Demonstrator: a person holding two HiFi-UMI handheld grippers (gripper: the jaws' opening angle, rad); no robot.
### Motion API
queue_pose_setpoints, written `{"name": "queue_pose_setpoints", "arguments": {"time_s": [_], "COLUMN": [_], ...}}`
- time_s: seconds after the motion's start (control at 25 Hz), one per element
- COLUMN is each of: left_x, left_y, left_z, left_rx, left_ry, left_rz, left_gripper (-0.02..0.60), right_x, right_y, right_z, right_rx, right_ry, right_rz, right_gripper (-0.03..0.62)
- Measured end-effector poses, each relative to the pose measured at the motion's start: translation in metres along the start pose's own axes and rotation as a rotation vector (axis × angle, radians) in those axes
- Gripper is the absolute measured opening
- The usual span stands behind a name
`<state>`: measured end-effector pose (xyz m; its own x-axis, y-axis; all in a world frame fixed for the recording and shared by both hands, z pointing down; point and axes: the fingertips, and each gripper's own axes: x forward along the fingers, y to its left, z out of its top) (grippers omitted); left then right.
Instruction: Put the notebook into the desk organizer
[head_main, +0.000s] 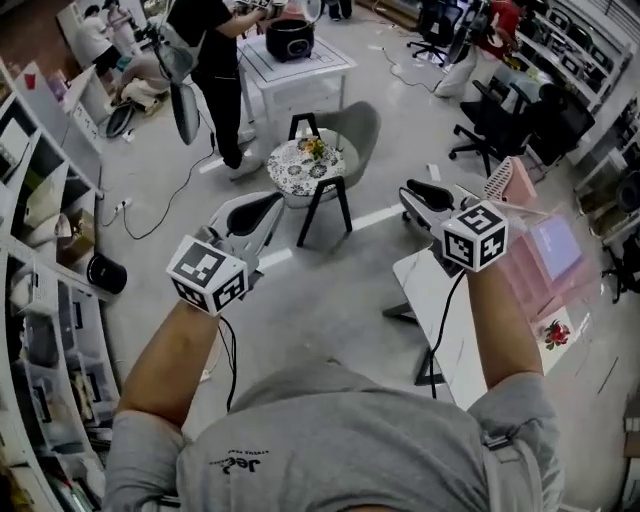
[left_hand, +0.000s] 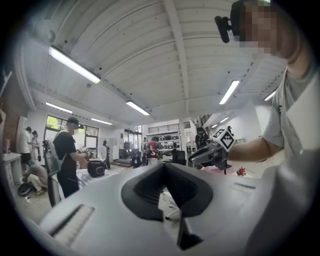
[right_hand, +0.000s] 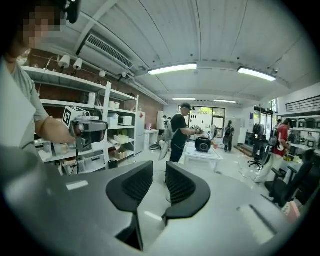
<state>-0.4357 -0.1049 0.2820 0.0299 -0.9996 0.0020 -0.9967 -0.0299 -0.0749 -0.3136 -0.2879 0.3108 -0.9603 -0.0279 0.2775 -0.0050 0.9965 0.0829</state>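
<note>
I hold both grippers up, pointing level out into the room, with nothing in either. In the head view my left gripper (head_main: 262, 210) is at the left and its jaws look shut; in the left gripper view (left_hand: 165, 167) the pads meet at their tips. My right gripper (head_main: 420, 190) is at the right; in the right gripper view (right_hand: 159, 172) a narrow gap shows between its pads. A blurred pink translucent desk organizer (head_main: 545, 270) stands on the white table (head_main: 430, 290) below my right arm. A lavender flat shape (head_main: 556, 245) shows at it; I cannot tell if it is the notebook.
A small round patterned table (head_main: 308, 168) and a grey chair (head_main: 360, 128) stand ahead on the floor. A person in black (head_main: 215, 60) stands by a white table with a black cooker (head_main: 290, 40). Shelving (head_main: 40, 250) lines the left; office chairs (head_main: 500, 125) stand at the right.
</note>
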Motion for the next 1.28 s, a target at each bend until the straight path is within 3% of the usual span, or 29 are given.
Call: {"name": "queue_pose_setpoints", "arguments": {"time_s": [0.36, 0.72, 0.92, 1.28], "left_x": [-0.172, -0.284, -0.317, -0.330], "left_y": [0.073, 0.084, 0.081, 0.078], "left_z": [-0.024, -0.066, -0.089, -0.106], "left_rx": [-0.074, -0.118, -0.169, -0.213], "left_ry": [0.006, 0.041, 0.054, 0.056], "left_rz": [0.298, 0.452, 0.497, 0.519], "left_gripper": [0.058, 0.058, 0.058, 0.058], "right_x": [0.110, 0.160, 0.170, 0.176], "right_y": [0.164, 0.296, 0.331, 0.339], "right_z": [0.054, 0.035, 0.022, 0.011], "right_rx": [0.017, 0.013, 0.040, 0.054], "right_ry": [-0.143, -0.156, -0.135, -0.101], "right_rz": [0.262, 0.455, 0.517, 0.527], "right_gripper": [0.003, 0.002, 0.002, 0.002]}}
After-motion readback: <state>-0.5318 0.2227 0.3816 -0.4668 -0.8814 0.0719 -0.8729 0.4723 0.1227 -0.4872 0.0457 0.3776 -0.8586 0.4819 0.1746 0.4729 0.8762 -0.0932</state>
